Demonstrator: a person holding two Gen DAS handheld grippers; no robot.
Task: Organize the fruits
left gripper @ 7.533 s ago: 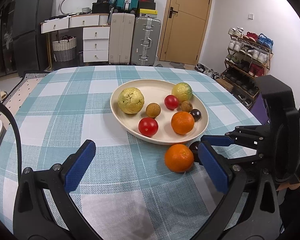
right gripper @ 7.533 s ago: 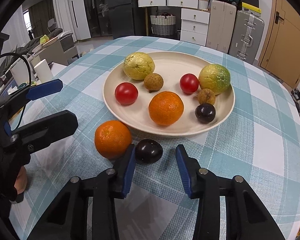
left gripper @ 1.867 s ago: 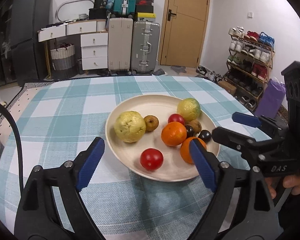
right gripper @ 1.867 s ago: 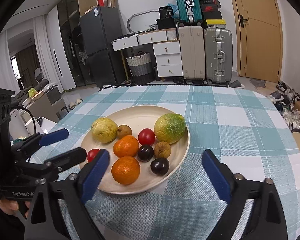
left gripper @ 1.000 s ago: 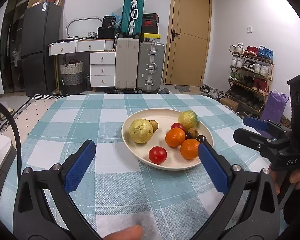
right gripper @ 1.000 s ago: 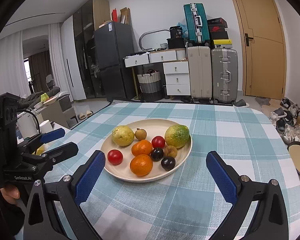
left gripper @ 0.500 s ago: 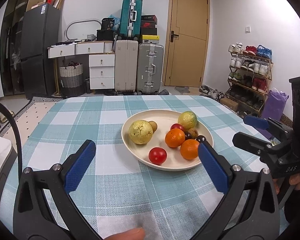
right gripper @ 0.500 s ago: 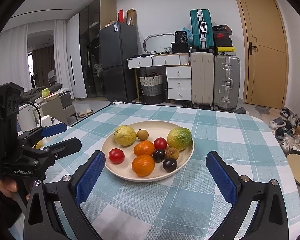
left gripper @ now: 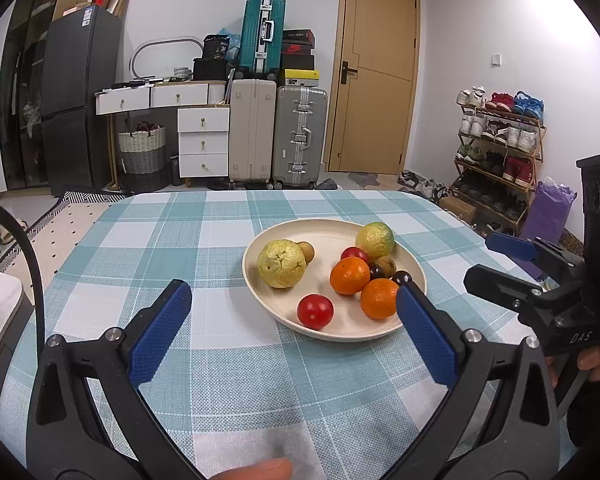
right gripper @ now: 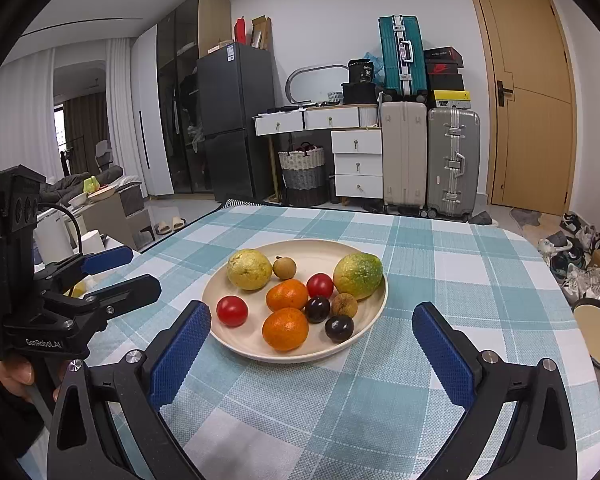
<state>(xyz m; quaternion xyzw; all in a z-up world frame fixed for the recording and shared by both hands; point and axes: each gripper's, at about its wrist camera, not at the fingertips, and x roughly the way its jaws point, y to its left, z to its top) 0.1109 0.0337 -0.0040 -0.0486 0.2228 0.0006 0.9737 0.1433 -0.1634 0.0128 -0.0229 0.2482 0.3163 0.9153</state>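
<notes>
A cream plate [left gripper: 416, 272] [right gripper: 374, 308] sits on the checked table and holds all the fruit: two oranges [left gripper: 379, 298] [right gripper: 285, 329], two red tomatoes [left gripper: 315, 311] [right gripper: 232, 311], a yellow guava [left gripper: 281, 263] [right gripper: 249, 269], a yellow-green fruit [right gripper: 357, 275], dark plums [right gripper: 339, 328] and small brown fruits. My left gripper [left gripper: 292, 332] is open and empty, held back from the plate's near left. My right gripper [right gripper: 310, 344] is open and empty, held back from the plate's near side. Each gripper shows in the other's view, the right one [left gripper: 512, 260] and the left one [right gripper: 112, 268].
The table [left gripper: 148, 248] has a teal and white checked cloth. Beyond it stand suitcases [left gripper: 298, 132], white drawers [left gripper: 203, 140], a basket, a fridge, a door and a shoe rack [left gripper: 496, 152]. A round stool [right gripper: 596, 312] sits right of the table.
Over the earlier frames an orange and a dark plum lying beside the plate ended up on it. Both grippers then drew back and up; little changed in the last half second.
</notes>
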